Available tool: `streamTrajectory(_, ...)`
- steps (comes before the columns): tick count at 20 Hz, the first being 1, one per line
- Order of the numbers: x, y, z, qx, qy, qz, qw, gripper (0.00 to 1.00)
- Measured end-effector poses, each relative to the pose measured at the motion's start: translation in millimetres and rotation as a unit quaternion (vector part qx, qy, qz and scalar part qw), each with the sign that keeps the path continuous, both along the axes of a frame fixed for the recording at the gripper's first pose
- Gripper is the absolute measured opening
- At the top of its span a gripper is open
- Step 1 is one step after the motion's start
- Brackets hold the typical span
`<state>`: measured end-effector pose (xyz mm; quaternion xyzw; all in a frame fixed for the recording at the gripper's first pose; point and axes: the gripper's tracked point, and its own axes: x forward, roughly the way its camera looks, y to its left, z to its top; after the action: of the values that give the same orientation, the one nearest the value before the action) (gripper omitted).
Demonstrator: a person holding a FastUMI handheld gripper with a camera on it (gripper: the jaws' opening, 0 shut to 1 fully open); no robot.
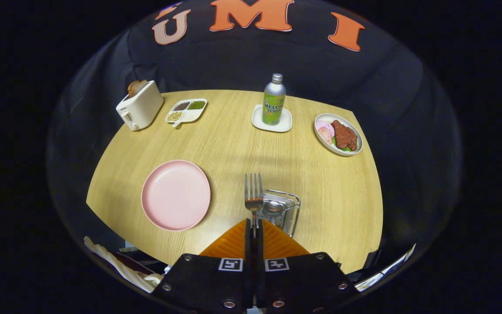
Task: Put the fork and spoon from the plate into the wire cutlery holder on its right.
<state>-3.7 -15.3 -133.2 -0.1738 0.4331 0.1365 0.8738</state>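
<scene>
The gripper (254, 226) pointed forward, pinching one fork (253, 194) by its handle, tines ahead; one spoon (273, 207) lay in the wire cutlery holder (292, 209) just beyond, one pink plate (175, 194) to its left

Gripper camera looks down along its jaws onto the table (233, 144).

The plate (175, 195) lay left of the wire cutlery holder (282, 210), which held a spoon (273, 207). The gripper (255, 227) clamped the fork (253, 195) just before the holder.
</scene>
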Motion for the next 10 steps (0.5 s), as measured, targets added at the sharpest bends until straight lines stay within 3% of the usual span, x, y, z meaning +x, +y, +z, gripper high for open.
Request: streamTrajectory(10, 0.7, -34.3, -18.1, -0.052, 0.063, 0.003, 0.997, 0.04)
